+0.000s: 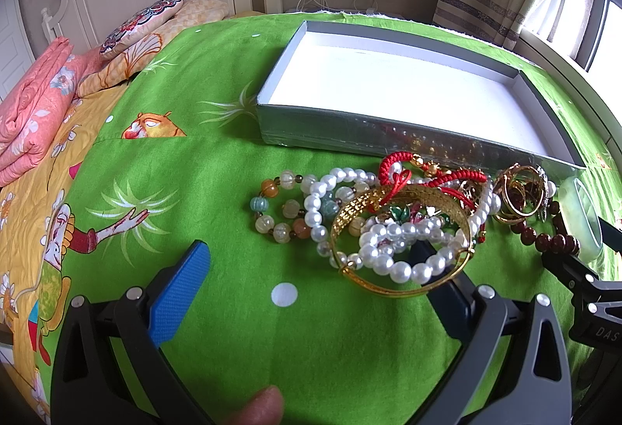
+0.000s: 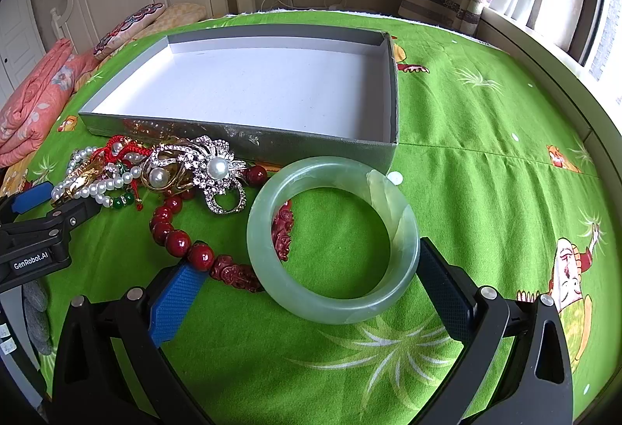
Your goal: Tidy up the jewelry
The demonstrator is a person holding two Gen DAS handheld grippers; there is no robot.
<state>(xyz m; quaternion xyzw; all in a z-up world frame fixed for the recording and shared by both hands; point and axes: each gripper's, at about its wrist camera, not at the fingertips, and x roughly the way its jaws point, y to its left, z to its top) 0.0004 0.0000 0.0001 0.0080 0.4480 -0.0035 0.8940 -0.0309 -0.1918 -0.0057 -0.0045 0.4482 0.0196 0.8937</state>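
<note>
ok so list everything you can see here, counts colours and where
box: 1, grey outside, white inside, nothing in it, behind the jewelry
jade bangle: 1, pale green, between the right jaws
dark red bead string: 1, left of the bangle
rhinestone brooch: 1, silver with pearls, by the box
gold bangle: 1, in the pile
pearl strands: several, white, across the gold bangle
bedsheet: green, cartoon print
left gripper: open
right gripper: open
</note>
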